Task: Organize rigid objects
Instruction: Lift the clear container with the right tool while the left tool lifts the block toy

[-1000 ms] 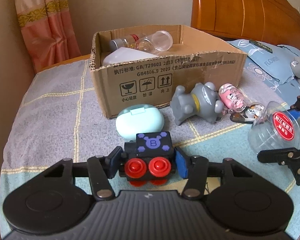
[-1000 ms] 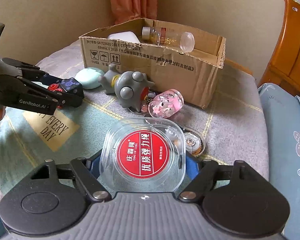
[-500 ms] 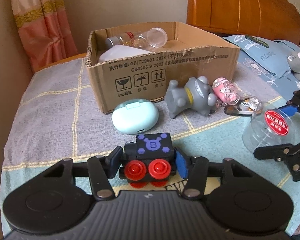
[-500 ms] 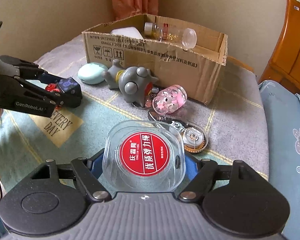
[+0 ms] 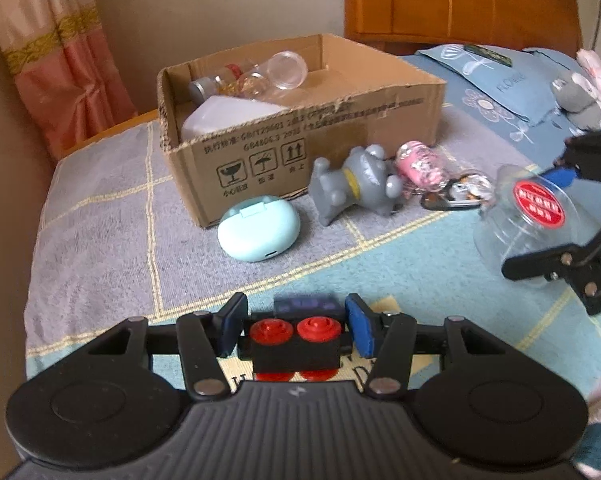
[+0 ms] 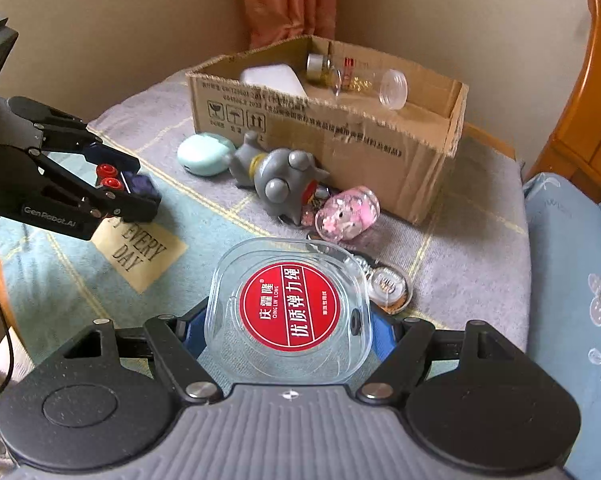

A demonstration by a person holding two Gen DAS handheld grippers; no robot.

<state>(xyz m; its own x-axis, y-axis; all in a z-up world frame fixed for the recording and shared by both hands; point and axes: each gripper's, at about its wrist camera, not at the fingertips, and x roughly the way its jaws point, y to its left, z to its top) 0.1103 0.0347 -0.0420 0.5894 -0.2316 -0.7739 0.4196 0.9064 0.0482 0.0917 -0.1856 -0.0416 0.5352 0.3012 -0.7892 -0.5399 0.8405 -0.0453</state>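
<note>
toy block (image 5: 296, 344) top blurred | white container (image 5: 228, 118) half behind box wall (image 5: 320, 148) | keychains (image 6: 388, 284) partly covered

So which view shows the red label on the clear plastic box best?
The right wrist view: the clear plastic box faces it squarely, red label sharp. The left wrist view shows it at the edge, tilted, label blurred.

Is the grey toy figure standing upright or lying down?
Lying down: the grey toy figure lies on its side on the bedspread, in front of the cardboard box.

Both tools point steeply downward, the left tool (image 5: 296, 326) clamped, the right tool (image 6: 288, 330) gripping too.
</note>
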